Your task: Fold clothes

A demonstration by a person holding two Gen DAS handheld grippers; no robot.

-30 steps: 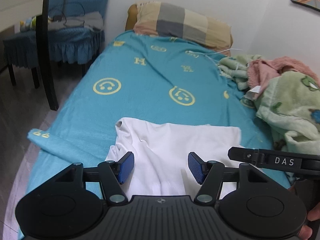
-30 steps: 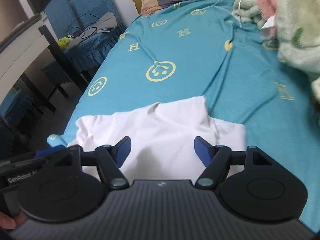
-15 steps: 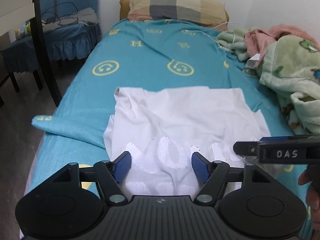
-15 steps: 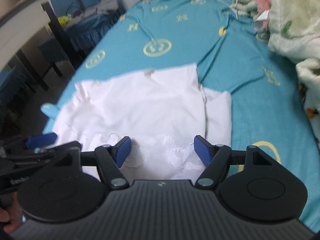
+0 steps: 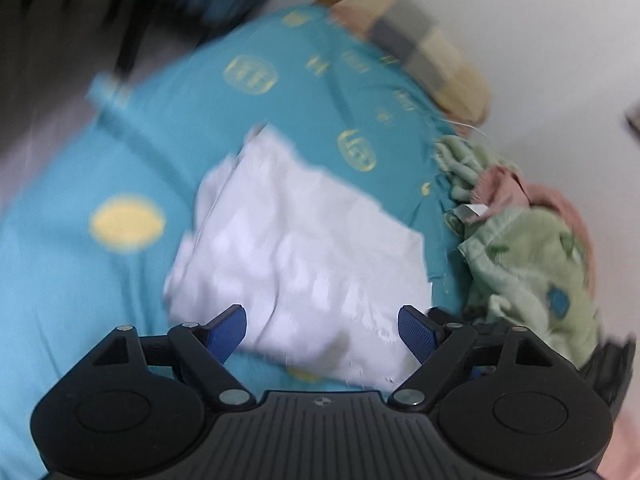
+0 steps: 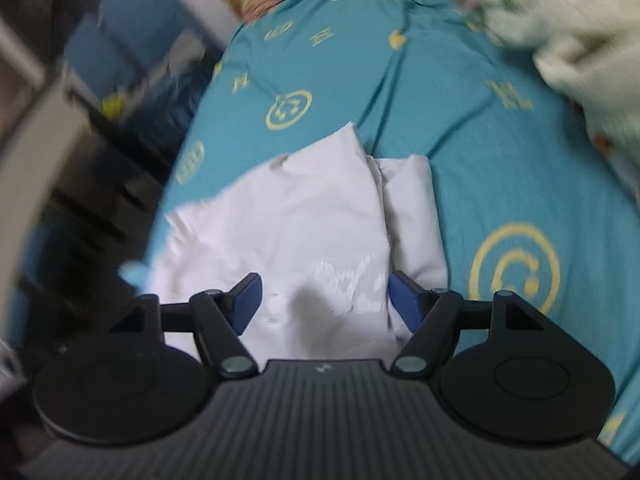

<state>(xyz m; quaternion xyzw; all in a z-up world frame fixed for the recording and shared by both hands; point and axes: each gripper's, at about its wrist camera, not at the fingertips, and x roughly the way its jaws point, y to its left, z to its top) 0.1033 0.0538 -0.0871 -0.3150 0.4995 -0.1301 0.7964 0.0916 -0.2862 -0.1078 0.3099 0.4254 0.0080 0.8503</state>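
A white T-shirt lies partly folded on the teal bedsheet, with a pale print near its near edge. It also shows in the right wrist view, with a folded strip along its right side. My left gripper is open and empty just above the shirt's near edge. My right gripper is open and empty over the shirt's near part. Both views are blurred by motion.
A green blanket and pink cloth are piled at the bed's right side. A checked pillow lies at the head. A blue-covered chair and a dark table leg stand left of the bed.
Both grippers have swung and tilted, so the views rotated and blurred. The shirt stays on the bed and both grippers stay open.
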